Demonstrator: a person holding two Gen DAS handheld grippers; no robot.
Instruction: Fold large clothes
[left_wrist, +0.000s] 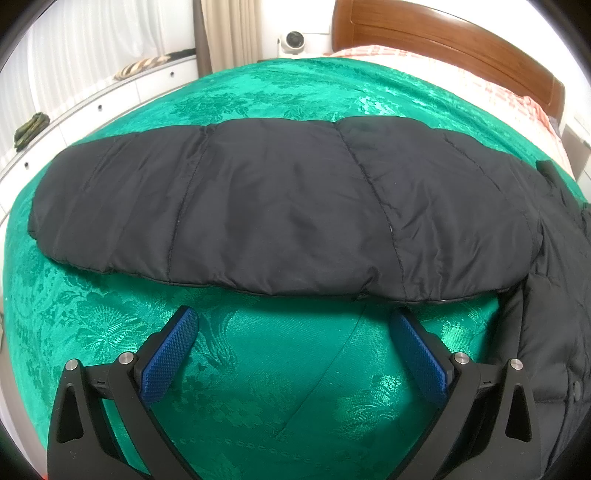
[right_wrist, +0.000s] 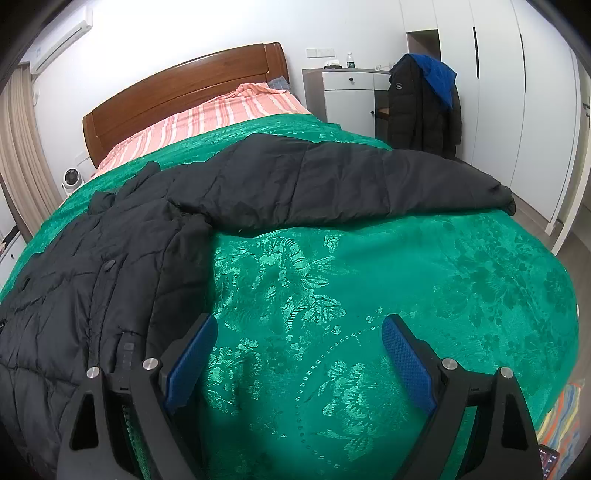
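Left wrist view: the left gripper (left_wrist: 295, 325) hovers low over a green brocade bedspread (left_wrist: 258, 369) with its two blue-padded jaws spread wide and nothing between them. Just beyond the fingertips, a black quilted jacket sleeve (left_wrist: 280, 210) lies stretched flat across the bed from left to right, its near hem close to the right fingertip but apparently not touching it. At the right edge the sleeve joins the body of the black puffer jacket (left_wrist: 554, 332), which runs down that side of the picture. Behind are a wooden headboard (left_wrist: 443, 40), a striped pink sheet (left_wrist: 461, 85) and a small white fan (left_wrist: 293, 40).

Right wrist view: the right gripper (right_wrist: 299, 332) is likewise spread wide and empty above bare bedspread (right_wrist: 369, 295). The jacket body (right_wrist: 92, 277) lies to its left, front side up with a snap visible, reaching under the left jaw. The other sleeve (right_wrist: 332, 184) extends straight out to the right, well beyond the fingertips. A second dark coat (right_wrist: 421, 110) hangs by a white cabinet (right_wrist: 351, 96) in the background.

Judging by this layout, the folding has barely begun: the jacket is spread flat, both sleeves out, none folded in. Sleeves and body folds all remain.
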